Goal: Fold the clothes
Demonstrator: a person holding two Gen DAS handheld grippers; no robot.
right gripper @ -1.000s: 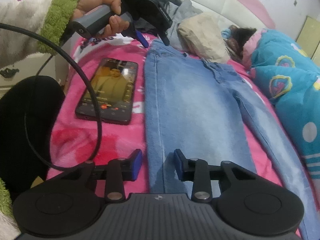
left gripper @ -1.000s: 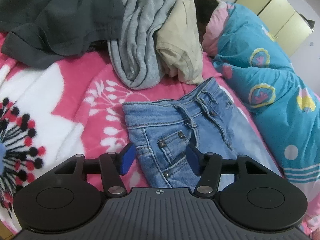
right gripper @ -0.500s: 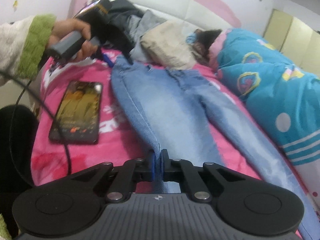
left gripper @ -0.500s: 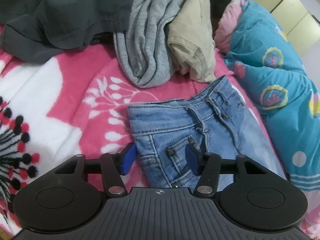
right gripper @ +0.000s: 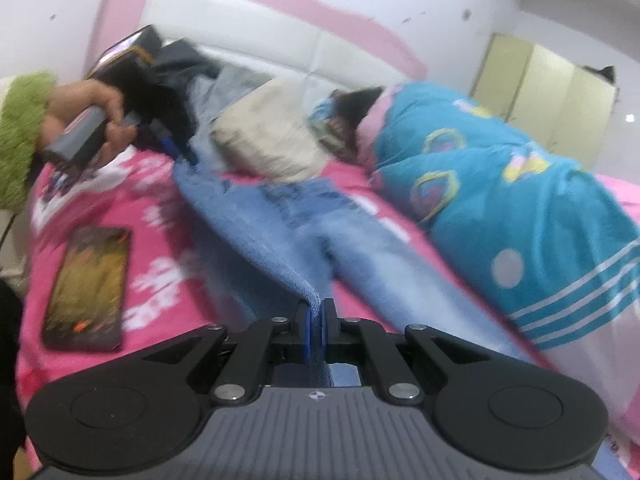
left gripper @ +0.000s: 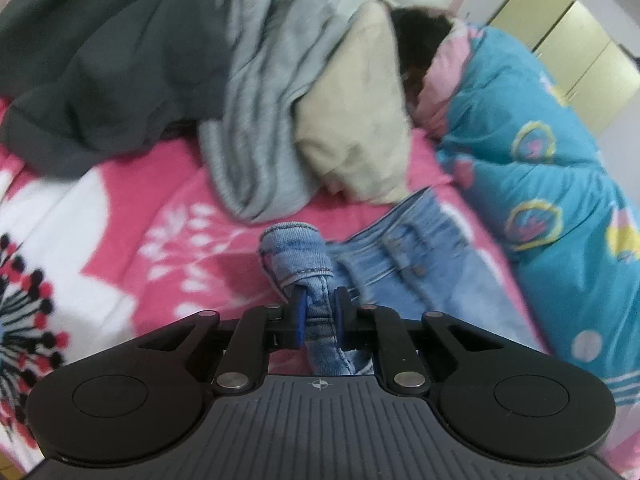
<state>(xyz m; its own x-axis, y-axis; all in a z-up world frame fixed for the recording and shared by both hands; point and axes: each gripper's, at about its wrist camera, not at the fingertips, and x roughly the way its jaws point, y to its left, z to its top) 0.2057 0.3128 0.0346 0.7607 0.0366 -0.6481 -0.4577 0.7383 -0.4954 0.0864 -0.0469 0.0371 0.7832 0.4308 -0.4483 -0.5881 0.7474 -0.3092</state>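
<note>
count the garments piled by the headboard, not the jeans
3 show: a dark grey garment at the left, a light grey garment in the middle, a beige garment at the right, lapping the jeans. More may lie hidden underneath.

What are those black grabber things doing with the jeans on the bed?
A person is folding the jeans. The left gripper pinches the waistband corner, and the right gripper pinches a leg edge, lifting that side off the pink blanket. A phone lies beside them.
</note>
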